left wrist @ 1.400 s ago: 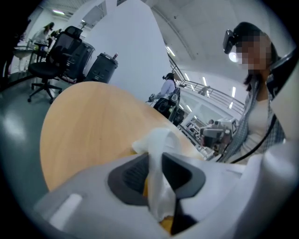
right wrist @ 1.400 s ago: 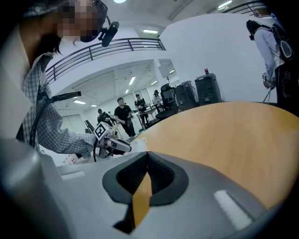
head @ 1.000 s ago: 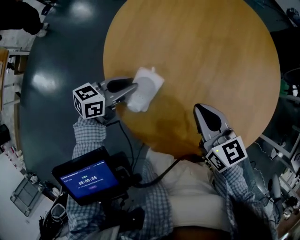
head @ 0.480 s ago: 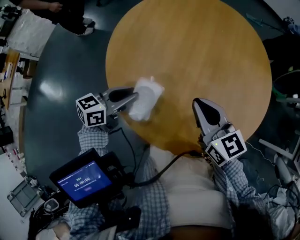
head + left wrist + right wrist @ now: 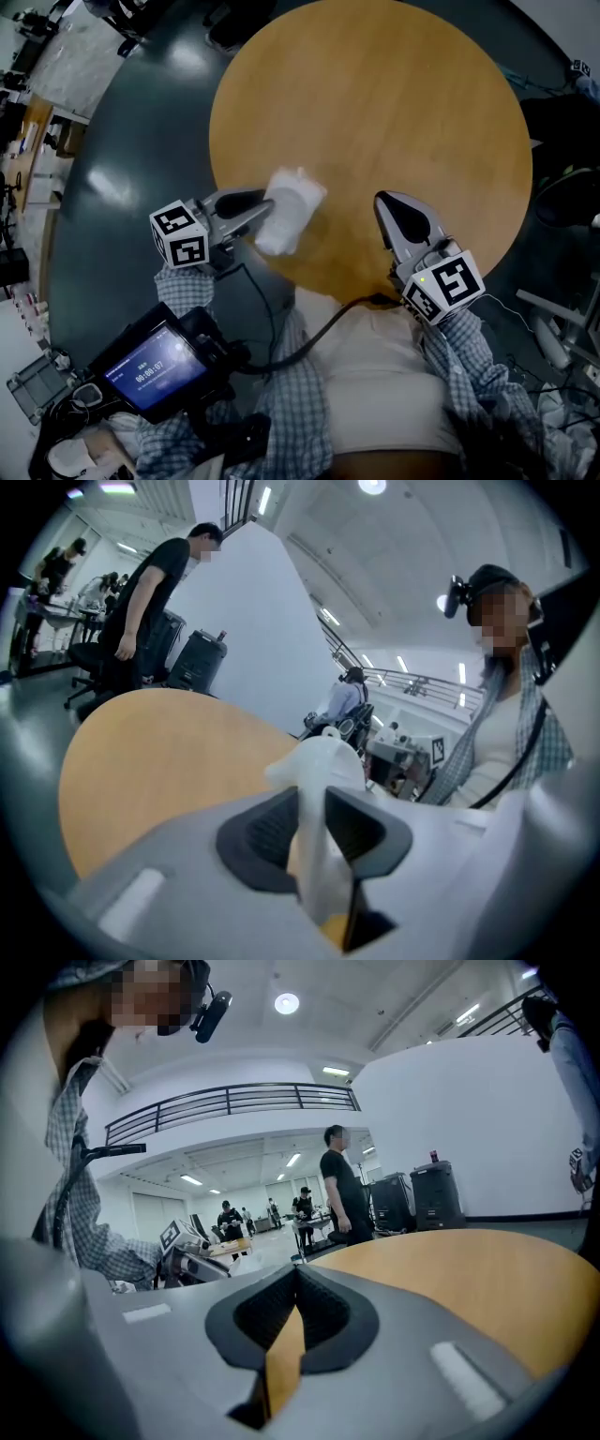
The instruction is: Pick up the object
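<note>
A white, soft-looking pouch (image 5: 292, 208) with a small loop at its far end is clamped in my left gripper (image 5: 267, 208), which is shut on its near edge. It hangs just over the near-left part of the round wooden table (image 5: 403, 103). In the left gripper view the pouch (image 5: 325, 761) stands on edge between the two dark pads (image 5: 272, 832). My right gripper (image 5: 386, 202) is shut and empty, over the table's near edge to the right of the pouch. In the right gripper view its jaws (image 5: 295, 1279) meet, with only tabletop (image 5: 469, 1269) beyond.
Dark glossy floor (image 5: 122, 141) surrounds the table. A tablet with a running timer (image 5: 155, 375) hangs at the person's waist, a cable (image 5: 309, 352) beside it. A person in black (image 5: 155, 602) stands beyond the table's far side, with chairs and equipment nearby.
The left gripper keeps its hold on the pouch, which now sits closer to the table's near edge in the head view. The right gripper has shifted slightly left.
</note>
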A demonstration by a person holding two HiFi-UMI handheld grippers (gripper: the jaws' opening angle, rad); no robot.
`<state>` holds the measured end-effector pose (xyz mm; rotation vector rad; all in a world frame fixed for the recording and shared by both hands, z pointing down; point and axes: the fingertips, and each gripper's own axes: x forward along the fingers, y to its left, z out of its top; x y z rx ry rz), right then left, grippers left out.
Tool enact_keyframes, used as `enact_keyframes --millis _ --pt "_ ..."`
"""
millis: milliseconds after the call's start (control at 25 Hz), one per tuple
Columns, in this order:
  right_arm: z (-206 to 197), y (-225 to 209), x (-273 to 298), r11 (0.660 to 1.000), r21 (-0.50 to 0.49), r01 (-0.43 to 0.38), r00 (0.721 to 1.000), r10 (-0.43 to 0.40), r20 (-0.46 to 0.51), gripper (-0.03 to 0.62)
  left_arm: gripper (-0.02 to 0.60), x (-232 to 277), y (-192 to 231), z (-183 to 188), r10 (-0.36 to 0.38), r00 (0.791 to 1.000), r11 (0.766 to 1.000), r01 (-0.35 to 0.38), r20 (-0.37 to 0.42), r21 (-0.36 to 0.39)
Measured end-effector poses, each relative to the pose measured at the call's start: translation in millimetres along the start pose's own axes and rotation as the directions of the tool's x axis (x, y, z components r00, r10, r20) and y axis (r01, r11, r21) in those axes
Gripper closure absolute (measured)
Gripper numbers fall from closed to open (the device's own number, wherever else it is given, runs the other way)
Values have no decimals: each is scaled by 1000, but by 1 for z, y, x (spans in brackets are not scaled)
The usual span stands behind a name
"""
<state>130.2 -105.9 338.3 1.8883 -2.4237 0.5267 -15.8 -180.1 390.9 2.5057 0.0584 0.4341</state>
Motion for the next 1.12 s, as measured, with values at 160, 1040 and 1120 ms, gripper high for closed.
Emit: enact_keyframes --millis 160,1040,1120 --pt "-5 -2 21 998 -26 -52 999 52 -4 588 488 2 15 0 26 1000 1000 -26 -3 -6" --pt "2 15 3 998 -41 -40 999 41 14 589 488 -3 -4 -9 -9 1000 1000 9 9 13" --pt "1 15 2 998 -41 -39 999 39 14 589 488 -3 -6 -9 -9 1000 1000 9 2 14"
